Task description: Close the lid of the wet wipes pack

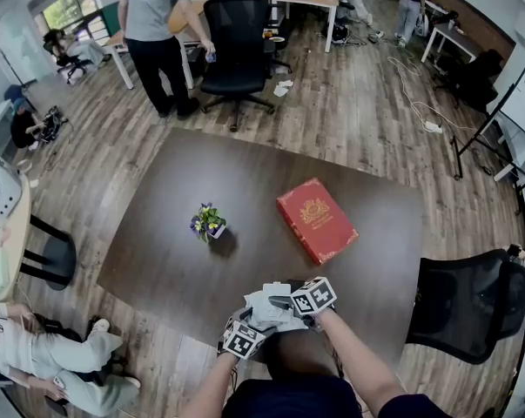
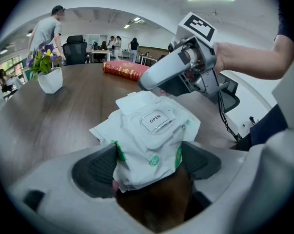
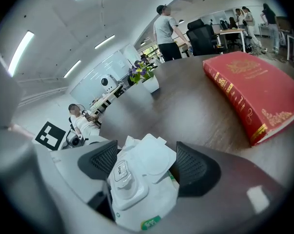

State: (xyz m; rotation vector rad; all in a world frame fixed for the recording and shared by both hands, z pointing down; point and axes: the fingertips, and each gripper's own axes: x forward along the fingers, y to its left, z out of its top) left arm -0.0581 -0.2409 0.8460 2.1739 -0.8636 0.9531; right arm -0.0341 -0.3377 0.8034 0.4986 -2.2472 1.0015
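The white wet wipes pack (image 1: pixel 269 308) lies near the table's (image 1: pixel 158 259) front edge. My left gripper (image 2: pixel 147 160) is shut on the pack's near end (image 2: pixel 137 165), which bulges between the pads. On top is a tab marked OPEN (image 2: pixel 155 119); beyond it a flat white lid flap (image 2: pixel 135 100) lies folded back. My right gripper (image 3: pixel 149 162) comes from the right and straddles the pack's far end (image 3: pixel 137 194), with the lid flap (image 3: pixel 154 155) between its open jaws. Its right pad stands apart from the flap. From the left gripper view, the right gripper (image 2: pixel 159 84) hangs just over the flap.
A red book (image 1: pixel 317 219) lies to the right of the table's middle, and a small potted flower (image 1: pixel 208 223) stands at its centre. A black chair (image 1: pixel 467 307) is at the right. A person stands by another chair (image 1: pixel 236 33) beyond the table; someone sits at lower left (image 1: pixel 44 355).
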